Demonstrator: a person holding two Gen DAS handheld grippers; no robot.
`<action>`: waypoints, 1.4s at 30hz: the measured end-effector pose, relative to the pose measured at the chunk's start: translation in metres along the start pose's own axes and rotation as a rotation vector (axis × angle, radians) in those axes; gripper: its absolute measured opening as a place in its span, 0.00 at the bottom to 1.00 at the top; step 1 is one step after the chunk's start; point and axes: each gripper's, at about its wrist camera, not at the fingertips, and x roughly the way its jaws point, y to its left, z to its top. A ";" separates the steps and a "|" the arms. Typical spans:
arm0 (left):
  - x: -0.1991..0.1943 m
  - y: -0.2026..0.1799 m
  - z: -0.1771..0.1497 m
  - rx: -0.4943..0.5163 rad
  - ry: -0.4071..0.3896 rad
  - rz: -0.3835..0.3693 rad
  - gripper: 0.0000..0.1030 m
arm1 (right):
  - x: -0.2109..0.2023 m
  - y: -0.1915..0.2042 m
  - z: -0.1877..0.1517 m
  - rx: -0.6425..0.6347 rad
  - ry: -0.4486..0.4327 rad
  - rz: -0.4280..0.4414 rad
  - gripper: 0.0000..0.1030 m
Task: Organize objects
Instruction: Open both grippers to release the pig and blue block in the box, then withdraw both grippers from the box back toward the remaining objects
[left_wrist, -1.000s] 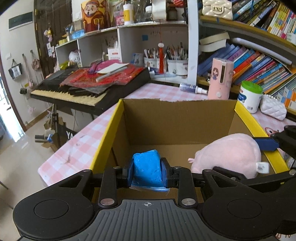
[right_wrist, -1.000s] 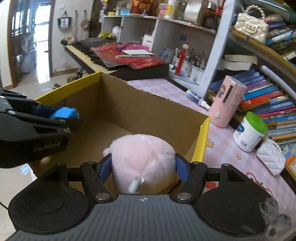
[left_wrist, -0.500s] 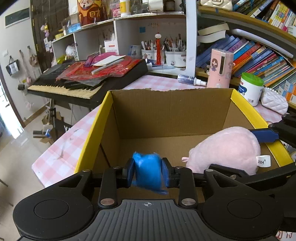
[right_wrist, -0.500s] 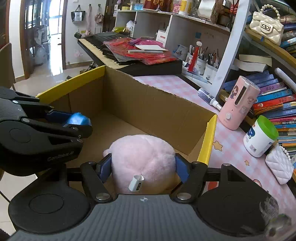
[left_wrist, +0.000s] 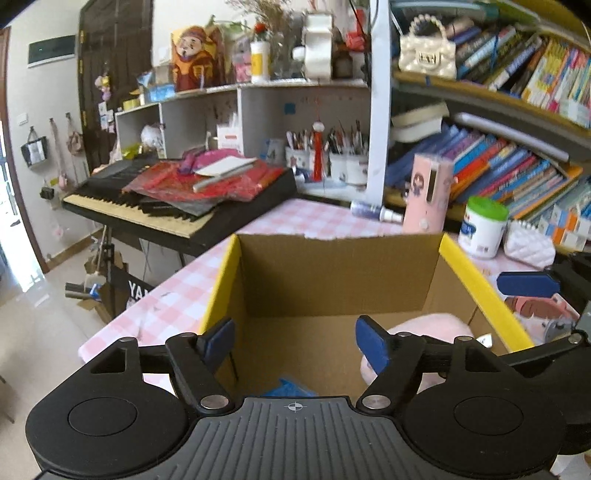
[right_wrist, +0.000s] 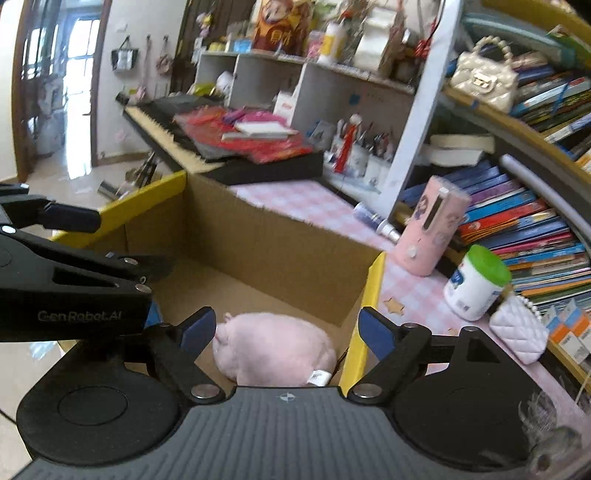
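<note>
Both drops made: with left gripper (left_wrist: 295, 341) and right gripper (right_wrist: 286, 328) fingers opening and empty, blue block (left_wrist: 291, 389) and pink plush (right_wrist: 275, 347) lie low in the cardboard box (left_wrist: 332, 273); lift both straight up, clear of its yellow rim.

Both wrist views close above, angled down, sharing cardboard box (left_wrist: 332, 280)
</note>
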 end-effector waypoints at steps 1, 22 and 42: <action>-0.003 0.001 0.000 -0.006 -0.006 0.000 0.75 | -0.006 0.001 0.000 0.005 -0.016 -0.012 0.82; -0.071 0.032 -0.034 -0.028 -0.060 0.011 0.85 | -0.099 0.017 -0.037 0.254 -0.052 -0.251 0.87; -0.103 0.031 -0.099 0.101 0.137 0.071 0.92 | -0.115 0.076 -0.104 0.325 0.234 -0.459 1.00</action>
